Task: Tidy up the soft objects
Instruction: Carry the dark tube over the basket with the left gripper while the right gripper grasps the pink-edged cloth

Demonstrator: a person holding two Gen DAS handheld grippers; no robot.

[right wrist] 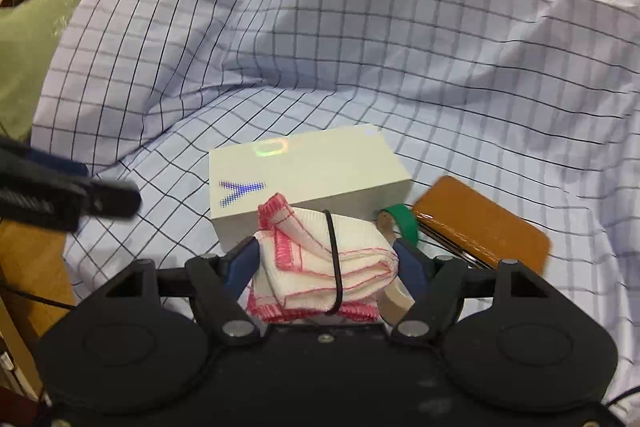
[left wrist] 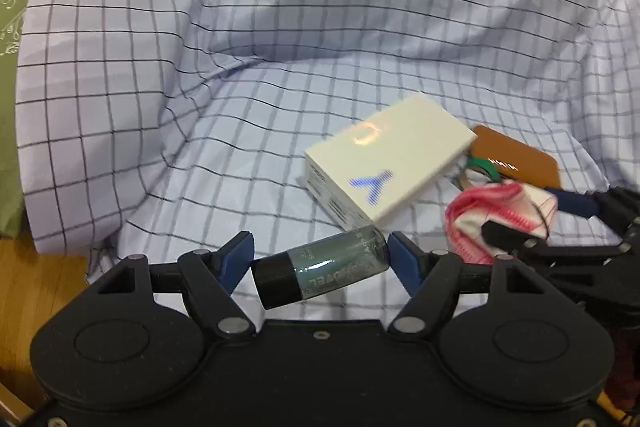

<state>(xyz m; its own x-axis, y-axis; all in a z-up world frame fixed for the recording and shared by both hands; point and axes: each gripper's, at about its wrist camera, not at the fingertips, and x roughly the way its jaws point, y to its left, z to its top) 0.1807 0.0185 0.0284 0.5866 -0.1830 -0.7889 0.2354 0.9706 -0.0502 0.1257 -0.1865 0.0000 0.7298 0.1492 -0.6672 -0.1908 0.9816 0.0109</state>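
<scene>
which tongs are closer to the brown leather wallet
Right. The right tongs, gripping the folded cloth, sit just beside the wallet; the left tongs, holding the bottle, are beyond the white box.

box [right wrist: 308, 179] on sheet [right wrist: 360, 27], wallet [right wrist: 484, 223] right.

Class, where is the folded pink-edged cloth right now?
In the right wrist view the pink-edged cloth sits between the right claw's fingers, just before the white box.

place: home bedroom | cues: rumpled checked bedsheet [left wrist: 280, 27], green pillow [right wrist: 28, 59], wooden floor [left wrist: 36, 279]
</scene>
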